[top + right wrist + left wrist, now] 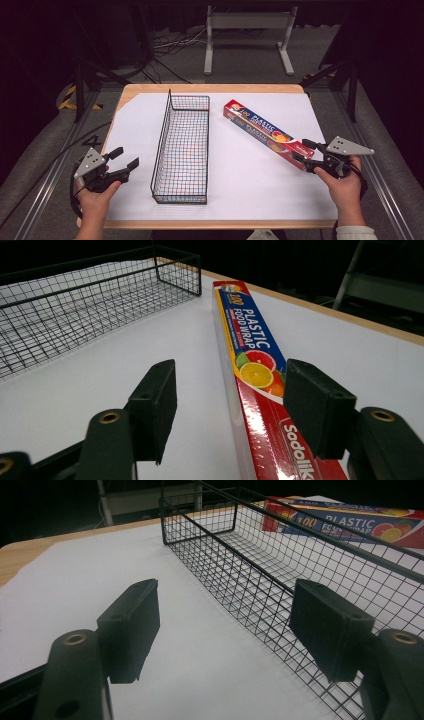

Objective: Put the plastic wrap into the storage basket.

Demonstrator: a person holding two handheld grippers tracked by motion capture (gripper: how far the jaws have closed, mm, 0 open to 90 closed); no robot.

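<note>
The plastic food wrap box (269, 134) is observed lying diagonally at right of centre on the worktop (240, 165), its lower end between the spread, non-touching jaws of the right hand-held gripper (302, 150), while the left hand-held gripper (125, 159) is held open, empty, lower left beside the wire basket (183, 145).

Light falls from above onto the white surface (250, 190), which shows bright and even in the high view, while the floor and background around it sink into near black. Shadows are soft and faint, the clearest being the grid cast under the wire basket (182, 145), and a small glare spot sits on the glossy food wrap box (265, 425) in the right gripper view. Both gripper views are slightly soft and grainy, with the near jaws dark and blurred.
</note>
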